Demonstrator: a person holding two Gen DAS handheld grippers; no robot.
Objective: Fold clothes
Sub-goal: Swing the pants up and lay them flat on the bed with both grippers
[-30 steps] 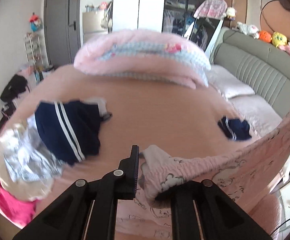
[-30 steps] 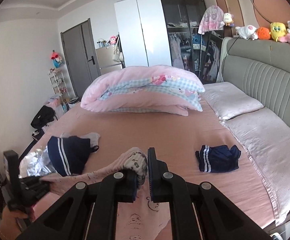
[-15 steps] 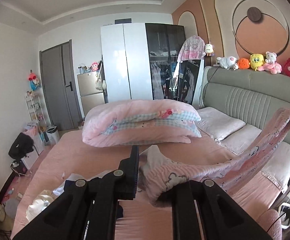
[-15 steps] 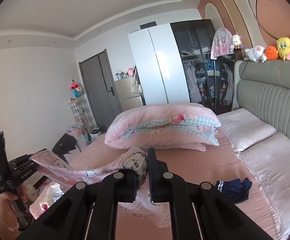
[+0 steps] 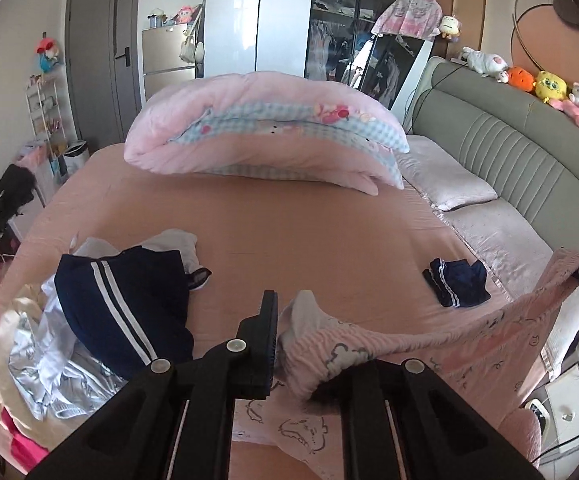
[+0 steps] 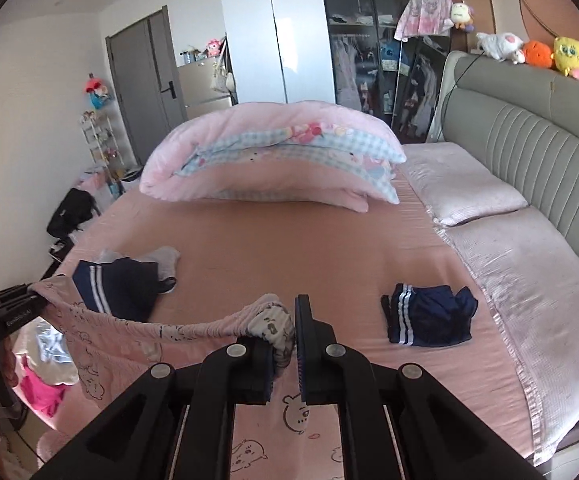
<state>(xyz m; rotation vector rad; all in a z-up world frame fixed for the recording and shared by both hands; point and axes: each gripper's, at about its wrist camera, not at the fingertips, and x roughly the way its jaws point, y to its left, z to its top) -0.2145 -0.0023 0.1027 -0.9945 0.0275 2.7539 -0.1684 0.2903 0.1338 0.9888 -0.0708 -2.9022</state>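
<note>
Over near bed (image 6: pixel 273 240) edge, pink garment (image 6: pixel 121 344) is held taut, corners clamped by left gripper (image 5: pixel 301 344) and right gripper (image 6: pixel 289 344); level lowering, even tension advised.

Two grippers — left (image 5: pixel 289 344) and right (image 6: pixel 285 344) — hold one pink printed garment (image 6: pixel 129 344); on the one bed (image 5: pixel 309 232) lie one folded duvet (image 5: pixel 265 132), two pillows (image 6: pixel 461 188) and two navy striped pieces — a large one (image 5: pixel 121 304) and small shorts (image 6: pixel 429 314). One heap of mixed clothes (image 5: pixel 37 356) lies at the bed's left corner — its pieces cannot be counted; at least five plush toys (image 5: pixel 545 84) line the headboard.
</note>
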